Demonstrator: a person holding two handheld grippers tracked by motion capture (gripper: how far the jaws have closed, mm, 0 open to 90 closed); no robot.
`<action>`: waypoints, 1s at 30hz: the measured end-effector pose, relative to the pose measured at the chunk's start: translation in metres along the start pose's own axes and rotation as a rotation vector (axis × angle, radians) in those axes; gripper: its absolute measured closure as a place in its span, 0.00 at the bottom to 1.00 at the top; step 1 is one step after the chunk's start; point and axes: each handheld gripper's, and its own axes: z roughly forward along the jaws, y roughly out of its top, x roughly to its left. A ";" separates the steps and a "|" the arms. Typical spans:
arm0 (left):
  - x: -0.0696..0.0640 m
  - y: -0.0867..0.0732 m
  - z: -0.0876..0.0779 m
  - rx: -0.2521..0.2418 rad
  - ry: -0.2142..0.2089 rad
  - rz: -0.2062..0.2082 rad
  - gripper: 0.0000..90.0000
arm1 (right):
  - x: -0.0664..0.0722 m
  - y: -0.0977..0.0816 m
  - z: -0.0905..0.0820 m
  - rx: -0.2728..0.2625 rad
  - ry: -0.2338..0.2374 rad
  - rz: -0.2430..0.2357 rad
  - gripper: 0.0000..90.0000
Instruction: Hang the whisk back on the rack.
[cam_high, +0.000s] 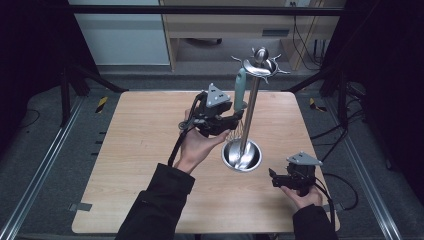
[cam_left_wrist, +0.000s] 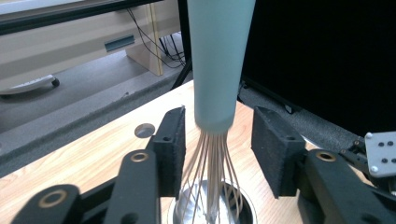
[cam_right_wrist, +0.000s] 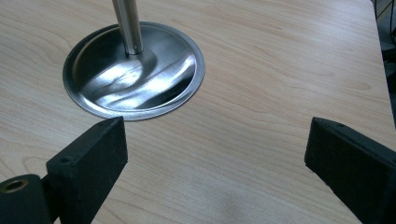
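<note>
Whisk (cam_left_wrist: 218, 70) wires hang over stand's steel dish (cam_right_wrist: 177, 93).

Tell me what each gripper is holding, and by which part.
Nothing is held. The left gripper has open jaws either side of the hanging whisk, pads clear. The right gripper is open over the table.

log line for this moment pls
whisk: hanging on rack | left hand-held gripper: open around whisk, pads apart | right hand-held gripper: open, empty, over table
</note>
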 end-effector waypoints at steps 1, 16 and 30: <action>0.000 -0.001 -0.001 0.000 -0.002 -0.004 0.58 | 0.000 0.000 0.000 0.000 -0.001 0.001 0.07; 0.019 -0.051 -0.029 0.013 -0.009 -0.020 0.42 | -0.002 -0.001 0.000 0.004 0.002 0.011 0.06; 0.041 -0.115 -0.046 0.081 0.001 -0.084 0.39 | -0.003 -0.003 0.001 0.014 -0.011 0.022 0.06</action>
